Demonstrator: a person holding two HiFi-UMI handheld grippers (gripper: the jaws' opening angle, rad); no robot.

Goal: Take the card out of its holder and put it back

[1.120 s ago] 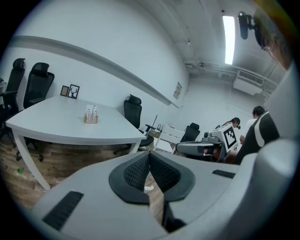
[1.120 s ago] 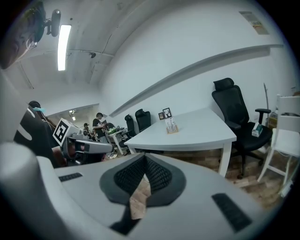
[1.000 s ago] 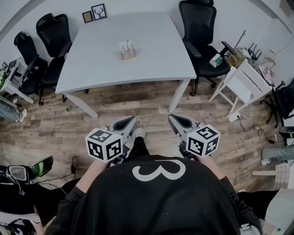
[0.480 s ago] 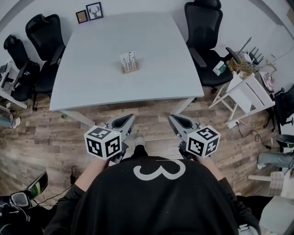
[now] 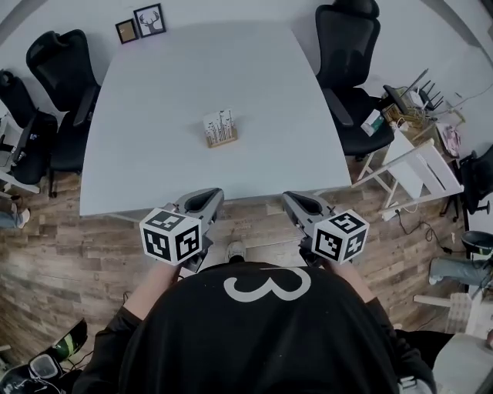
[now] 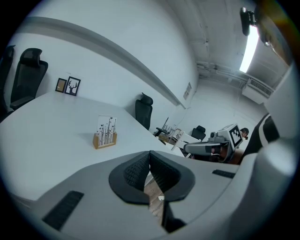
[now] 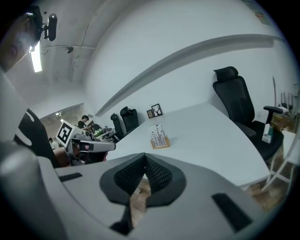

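The left tongs and the right tongs are held side by side at the near edge of the tabletop, both pointed toward its far side. A marker cube is carried on the left tongs and a second cube on the right.

In the left gripper view, the jaws of the left tongs are seen closed, with the pads meeting at the tips and nothing held between them. Wooden floor is visible through the small gap lower down. The same condition is recorded in the right gripper view for the right tongs: pads together at the tips, nothing gripped.

The card is found standing upright in its holder, a small wooden block near the middle of the tabletop, well apart from both tongs. Thin black plant-like markings are noted on the card's white face.

Two framed pictures are placed at the far left corner of the tabletop. A black office chair is noted at the far right.
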